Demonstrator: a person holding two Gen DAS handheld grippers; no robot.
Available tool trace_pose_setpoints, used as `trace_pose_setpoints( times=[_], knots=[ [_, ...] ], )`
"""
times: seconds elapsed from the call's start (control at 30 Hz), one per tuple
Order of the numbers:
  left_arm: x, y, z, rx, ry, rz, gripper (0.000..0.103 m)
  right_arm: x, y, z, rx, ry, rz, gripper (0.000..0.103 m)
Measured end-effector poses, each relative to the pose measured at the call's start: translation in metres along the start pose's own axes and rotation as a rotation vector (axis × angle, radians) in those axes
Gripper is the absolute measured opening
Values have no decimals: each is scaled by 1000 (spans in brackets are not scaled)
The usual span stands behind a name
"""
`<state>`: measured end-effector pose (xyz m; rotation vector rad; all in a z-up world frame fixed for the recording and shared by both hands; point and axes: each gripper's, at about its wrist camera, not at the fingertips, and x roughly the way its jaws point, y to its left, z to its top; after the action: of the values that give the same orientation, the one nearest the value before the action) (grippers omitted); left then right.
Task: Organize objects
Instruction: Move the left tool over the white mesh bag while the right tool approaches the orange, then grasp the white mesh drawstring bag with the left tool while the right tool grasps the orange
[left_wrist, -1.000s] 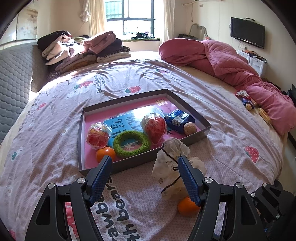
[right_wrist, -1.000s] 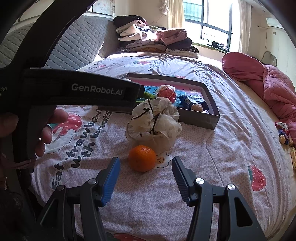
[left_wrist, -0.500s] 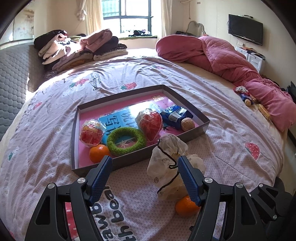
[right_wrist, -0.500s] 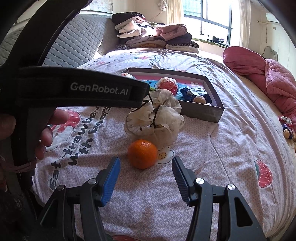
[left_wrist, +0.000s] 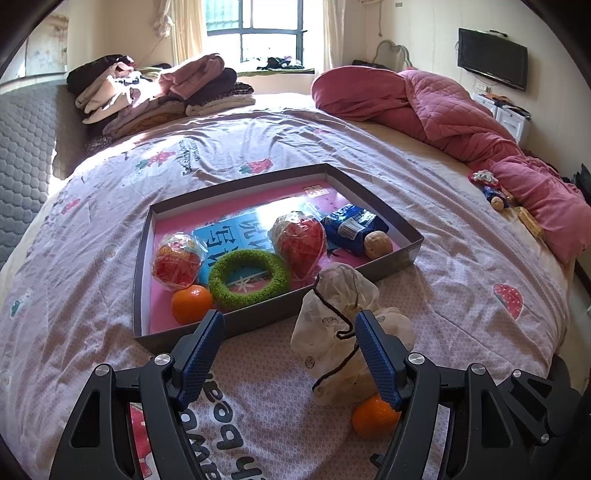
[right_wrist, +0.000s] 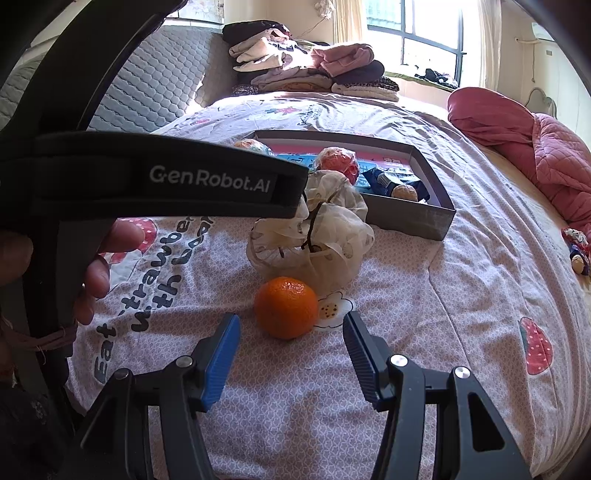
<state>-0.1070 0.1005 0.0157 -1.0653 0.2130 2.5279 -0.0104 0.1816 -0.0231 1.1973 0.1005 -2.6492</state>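
A grey shallow box (left_wrist: 395, 262) with a pink floor lies on the bed. It holds an orange (left_wrist: 191, 303), a green ring (left_wrist: 248, 277), two red wrapped balls (left_wrist: 300, 240), a blue packet (left_wrist: 352, 228) and a walnut (left_wrist: 377, 244). A cream drawstring pouch (left_wrist: 332, 332) lies on the bed in front of the box. A loose orange (right_wrist: 286, 307) sits beside the pouch (right_wrist: 314, 236). My left gripper (left_wrist: 288, 328) is open and empty before the box. My right gripper (right_wrist: 291, 328) is open, the orange just ahead of its fingertips.
Folded clothes (left_wrist: 155, 92) are piled at the head of the bed. A pink quilt (left_wrist: 443, 110) lies bunched along the right side. Small toys (left_wrist: 491, 188) lie near it. The left gripper's body (right_wrist: 147, 181) fills the left of the right wrist view.
Both grippers have moved a little closer to the box and the pouch. The loose orange now lies nearer my right fingertips. Both stay open.
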Motion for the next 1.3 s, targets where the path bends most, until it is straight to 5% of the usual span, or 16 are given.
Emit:
trace_pose_setpoints(
  times=[0.53, 1.13, 1.3],
  knots=[
    [29, -1, -8, 3, 55, 2, 75, 9, -1, 0, 10, 8, 0, 57],
    [59, 10, -16, -83, 133, -103, 75, 23, -3, 0, 4, -4, 8, 57],
    [62, 9, -16, -91, 127, -123, 75, 25, -3, 1, 7, -8, 32, 48]
  ],
)
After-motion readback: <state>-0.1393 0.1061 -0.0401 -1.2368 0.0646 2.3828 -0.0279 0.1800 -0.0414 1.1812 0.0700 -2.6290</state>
